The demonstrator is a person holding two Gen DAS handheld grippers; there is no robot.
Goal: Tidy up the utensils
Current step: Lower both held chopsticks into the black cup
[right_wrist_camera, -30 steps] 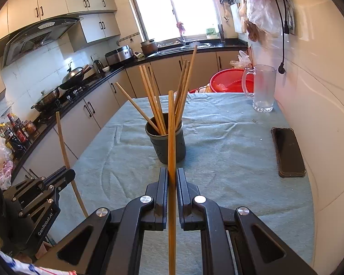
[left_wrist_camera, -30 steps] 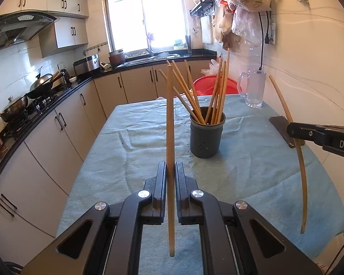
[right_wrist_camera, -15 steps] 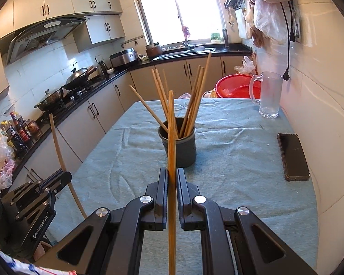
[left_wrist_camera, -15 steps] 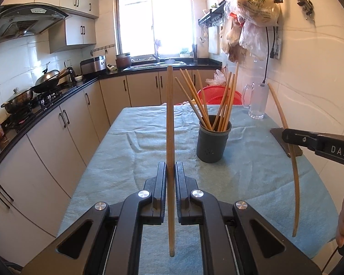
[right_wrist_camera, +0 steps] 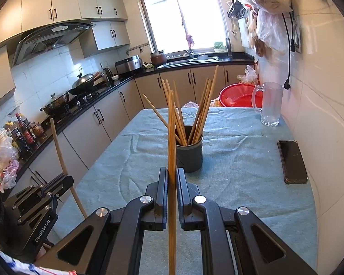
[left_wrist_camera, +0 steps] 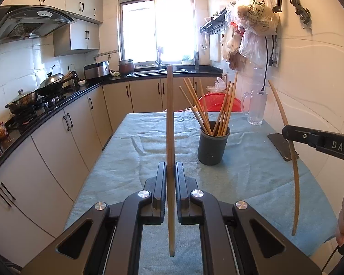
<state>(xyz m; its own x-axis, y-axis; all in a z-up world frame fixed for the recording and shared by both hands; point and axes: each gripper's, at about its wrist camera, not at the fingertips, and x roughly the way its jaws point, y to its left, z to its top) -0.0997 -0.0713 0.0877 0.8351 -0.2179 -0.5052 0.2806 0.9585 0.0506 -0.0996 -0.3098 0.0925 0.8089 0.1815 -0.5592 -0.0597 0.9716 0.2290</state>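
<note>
Clothed table (left_wrist_camera: 252, 183), holder (left_wrist_camera: 212, 147), phone (right_wrist_camera: 292, 161), mug (right_wrist_camera: 270, 104)

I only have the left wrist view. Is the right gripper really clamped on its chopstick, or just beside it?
Observer: Clamped. The right wrist view shows the right gripper with both pads against the chopstick, which stands upright.
Operator: Where is the holder from there?
Observer: The grey holder stands straight ahead, further off on the cloth; the chopstick partly covers it.
Operator: The black slab by the wall is half hidden for me.
Observer: It is a phone, lying flat, apart from the holder.
</note>
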